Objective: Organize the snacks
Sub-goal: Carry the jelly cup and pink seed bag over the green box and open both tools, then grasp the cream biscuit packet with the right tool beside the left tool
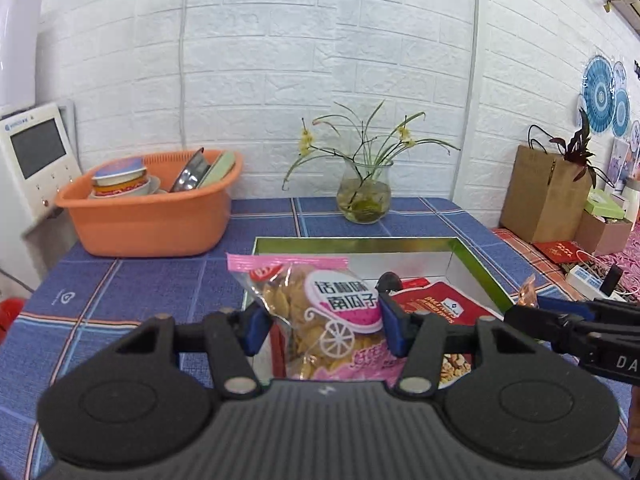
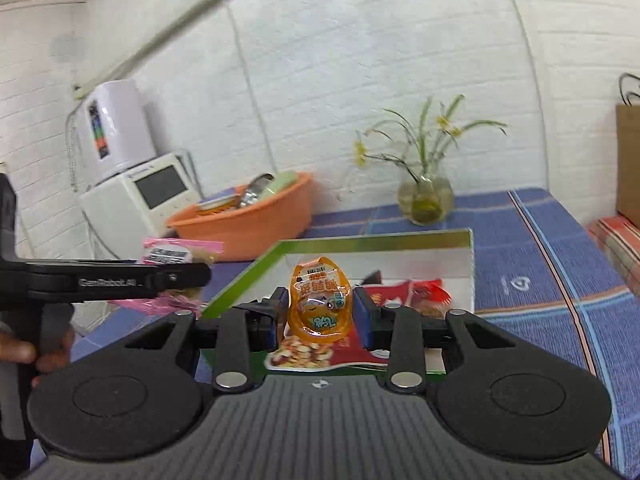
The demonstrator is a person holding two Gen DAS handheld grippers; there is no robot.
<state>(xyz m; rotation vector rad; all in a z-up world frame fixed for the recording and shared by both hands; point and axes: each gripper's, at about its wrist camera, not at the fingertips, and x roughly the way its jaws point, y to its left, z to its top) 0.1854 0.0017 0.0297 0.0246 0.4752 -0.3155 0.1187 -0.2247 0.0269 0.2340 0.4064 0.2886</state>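
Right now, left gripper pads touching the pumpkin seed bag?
Touching. Left wrist view: both blue pads of the left gripper press the pumpkin seed bag, held above the box.

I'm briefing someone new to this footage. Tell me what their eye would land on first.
First come the two held snacks: the left gripper clamps a pink-labelled seed bag, and the right gripper clamps a small orange snack pack, both above the green-rimmed box with a red packet inside. Behind, an orange basin of dishes stands left and a glass vase of flowers centre.

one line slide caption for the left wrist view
Left gripper holds a pink seed packet above the green-rimmed box, where a red snack bag already lies.
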